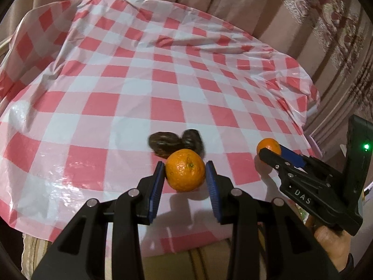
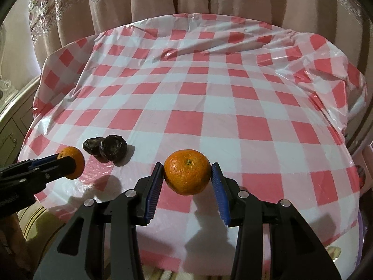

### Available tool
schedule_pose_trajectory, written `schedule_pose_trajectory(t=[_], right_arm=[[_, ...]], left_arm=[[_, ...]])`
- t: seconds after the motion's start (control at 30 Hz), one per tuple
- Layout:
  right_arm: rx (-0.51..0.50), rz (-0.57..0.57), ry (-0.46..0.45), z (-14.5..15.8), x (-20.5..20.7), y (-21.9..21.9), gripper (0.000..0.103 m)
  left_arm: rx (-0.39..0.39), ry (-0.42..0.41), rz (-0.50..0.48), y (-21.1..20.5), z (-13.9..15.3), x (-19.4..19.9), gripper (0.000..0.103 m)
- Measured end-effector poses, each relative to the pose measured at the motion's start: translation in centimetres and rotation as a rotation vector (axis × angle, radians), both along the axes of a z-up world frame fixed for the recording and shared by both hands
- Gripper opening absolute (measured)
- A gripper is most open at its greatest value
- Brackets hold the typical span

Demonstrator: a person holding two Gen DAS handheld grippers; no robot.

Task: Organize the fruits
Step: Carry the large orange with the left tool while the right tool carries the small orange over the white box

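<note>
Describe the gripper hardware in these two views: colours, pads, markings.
Both are matte black plastic with silver rivets at the linkage pivots. The left gripper and right gripper carry blue ribbed pads on their inner faces. In the left wrist view the right gripper's side reads "DAS" in pale letters, with a green LED lit on its rear housing. A dark sleeve cuff shows.

Left tool point(image 1: 185, 179) of matte black plastic, ribbed blue pads point(image 1: 156, 187), round silver screws, right tool point(image 2: 187, 179) built alike, white letters "DAS" on its side, green light on its body, dark sleeve at the wrist
</note>
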State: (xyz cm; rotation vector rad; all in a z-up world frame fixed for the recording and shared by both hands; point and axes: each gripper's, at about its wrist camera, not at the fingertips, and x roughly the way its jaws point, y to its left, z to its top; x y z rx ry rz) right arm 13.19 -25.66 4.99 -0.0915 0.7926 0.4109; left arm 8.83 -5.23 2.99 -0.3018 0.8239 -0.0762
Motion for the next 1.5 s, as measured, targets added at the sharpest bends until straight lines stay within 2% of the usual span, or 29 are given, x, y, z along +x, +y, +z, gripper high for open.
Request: schedule_pose_trajectory(t=[0.5, 0.77, 1.27, 1.5], right_arm=[[0.046, -0.099, 0.019, 0.5, -2.7, -7.4, 0.042], [0.060, -0.214, 0.044, -0.5, -4.8, -13.9, 0.042], [0.036, -0.484, 0.130, -5.3, -8.1, -26.4, 0.042], [0.017, -0.582, 0.190, -8.6, -8.1, -30.9, 0.042]], left_arm=[[0.029, 0.009, -0.210, -8.7, 0.7, 0.8, 0.036], [0.048, 0.027, -0.339, -14.2, 0.5, 1.2, 0.036], [0.103, 0.089, -0.607, -27.4, -1.1, 1.9, 0.036], [0.116, 0.145, -0.717, -34.5, -3.0, 2.3, 0.036]])
